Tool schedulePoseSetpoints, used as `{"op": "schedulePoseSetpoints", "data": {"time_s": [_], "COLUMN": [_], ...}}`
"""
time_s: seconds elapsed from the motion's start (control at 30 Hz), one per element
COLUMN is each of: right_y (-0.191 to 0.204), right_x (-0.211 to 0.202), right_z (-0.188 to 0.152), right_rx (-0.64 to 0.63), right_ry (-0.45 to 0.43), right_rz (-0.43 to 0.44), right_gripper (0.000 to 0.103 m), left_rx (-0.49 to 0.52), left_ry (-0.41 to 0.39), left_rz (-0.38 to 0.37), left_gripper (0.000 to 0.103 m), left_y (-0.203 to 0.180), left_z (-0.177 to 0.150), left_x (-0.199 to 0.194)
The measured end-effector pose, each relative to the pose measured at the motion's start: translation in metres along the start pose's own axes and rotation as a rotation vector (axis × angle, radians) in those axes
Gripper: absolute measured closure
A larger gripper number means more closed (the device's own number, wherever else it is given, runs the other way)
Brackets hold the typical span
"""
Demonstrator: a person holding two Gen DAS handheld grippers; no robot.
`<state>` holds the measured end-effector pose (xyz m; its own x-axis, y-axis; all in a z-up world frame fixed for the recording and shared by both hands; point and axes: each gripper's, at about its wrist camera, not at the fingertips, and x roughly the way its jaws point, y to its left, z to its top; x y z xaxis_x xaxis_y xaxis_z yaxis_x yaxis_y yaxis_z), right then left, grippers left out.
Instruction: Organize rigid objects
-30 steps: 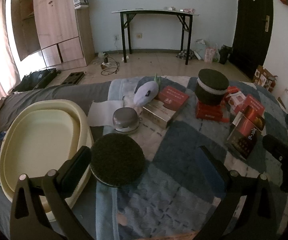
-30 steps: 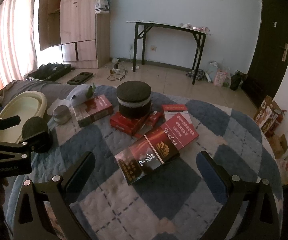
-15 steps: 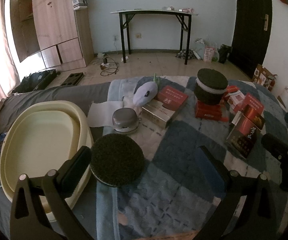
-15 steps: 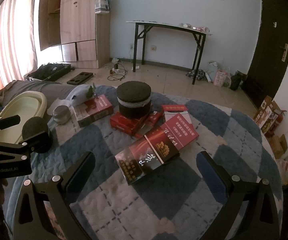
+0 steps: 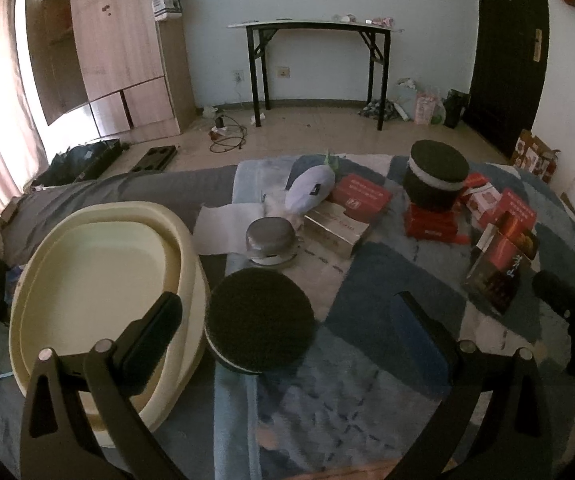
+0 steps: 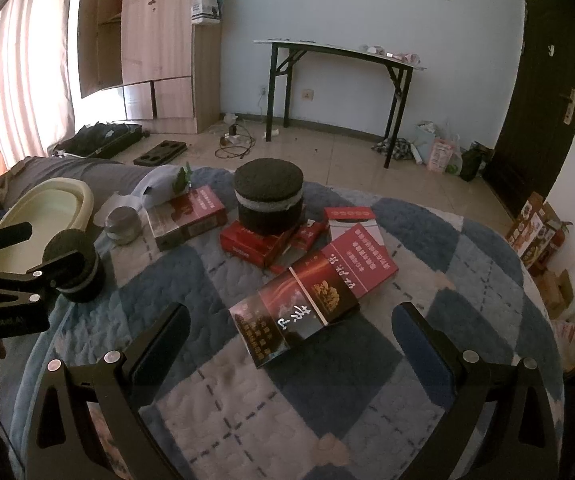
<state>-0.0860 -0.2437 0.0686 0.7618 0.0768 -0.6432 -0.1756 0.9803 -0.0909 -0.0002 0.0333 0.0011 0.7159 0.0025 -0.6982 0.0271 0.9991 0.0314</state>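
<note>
A small black round sandwich-biscuit box [image 5: 259,320] stands on the quilt between the fingers of my open left gripper [image 5: 285,308], nearer the left finger and apparently not touching it. The cream basin [image 5: 99,276] lies just left of it. In the right wrist view the same box [image 6: 73,248] is at the far left. My right gripper [image 6: 291,312] is open and hangs over the near end of a long dark-red carton [image 6: 327,280]. A bigger black round box [image 6: 268,196] sits on flat red boxes [image 6: 255,242].
A silver round tin [image 5: 271,238], a pale plush toy [image 5: 311,190] and a red-and-silver box [image 5: 347,212] lie behind the small box. More red boxes [image 6: 349,218] sit by the carton. The blue-checked quilt [image 6: 247,400] ends at the bed edge, with floor and a black-legged table [image 6: 339,56] beyond.
</note>
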Motion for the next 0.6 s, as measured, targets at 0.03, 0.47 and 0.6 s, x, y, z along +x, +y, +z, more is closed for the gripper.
{"op": "schedulePoseSetpoints", "data": {"time_s": [0.03,0.47,0.6], "right_y": [0.0003,0.003,0.004], "right_x": [0.0,0.0004,0.0009], "right_z": [-0.0002,-0.0008,-0.0005], "right_rx": [0.0,-0.011,-0.014], "right_ry": [0.0,0.005,0.004], "right_rz": [0.0,0.002,0.003], "right_gripper": [0.0,0.0,0.0], "left_rx": [-0.006,0.01,0.01], "left_ry": [0.002,0.007,0.0], "left_rz": [-0.005,-0.006,-0.011], "left_gripper": [0.0,0.0,0.0], "left_y": [0.0,-0.0028,-0.0023], "left_z": [0.0001,0.0012,0.0021], "left_x": [0.0002,-0.0009,-0.003]}}
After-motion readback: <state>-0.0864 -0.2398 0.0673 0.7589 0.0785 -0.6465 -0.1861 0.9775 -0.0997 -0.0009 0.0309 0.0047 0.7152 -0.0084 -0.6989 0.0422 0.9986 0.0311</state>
